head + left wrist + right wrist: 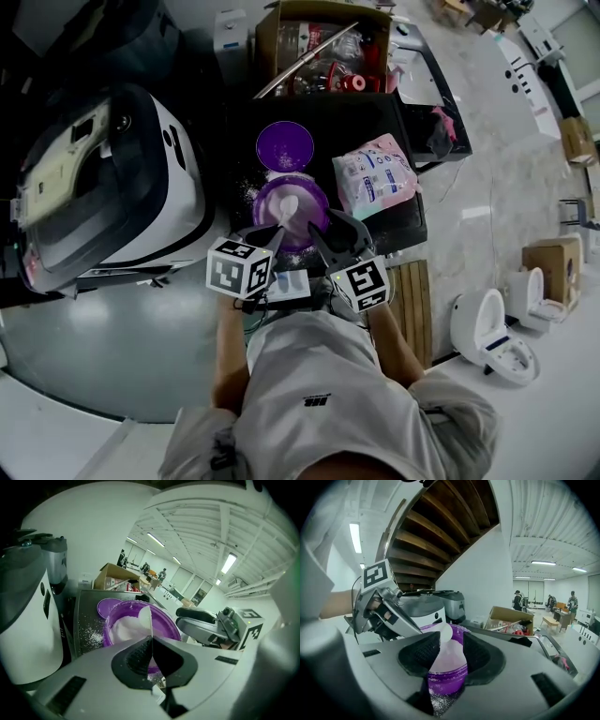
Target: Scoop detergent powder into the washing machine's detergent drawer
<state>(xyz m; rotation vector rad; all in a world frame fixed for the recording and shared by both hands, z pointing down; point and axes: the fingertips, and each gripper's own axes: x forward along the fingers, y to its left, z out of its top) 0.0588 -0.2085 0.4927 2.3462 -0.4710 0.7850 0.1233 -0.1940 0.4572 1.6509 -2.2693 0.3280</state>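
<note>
The black tabletop (375, 117) carries a purple tub (321, 208) of white powder near its 6 o'clock edge. A purple lid (284, 147) lies at the tub's 12 o'clock, a detergent bag (375, 178) at 3 o'clock, and spilled powder (247, 193) at 9 o'clock.

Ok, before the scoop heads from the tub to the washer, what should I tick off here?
1. Grip on scoop: ok, left tongs are shut on its thin handle.
2. Scoop over the powder in the tub: ok. Whether it is loaded: cannot tell.
3. Lid off: ok, it lies behind the tub.
4. Tub steadied: cannot tell. Right tongs are open with the tub showing in the gap, but no contact is visible.
5. Drawer open on the washer: cannot tell.
6. Spill: not ok, loose grains lie left of the tub.
</note>
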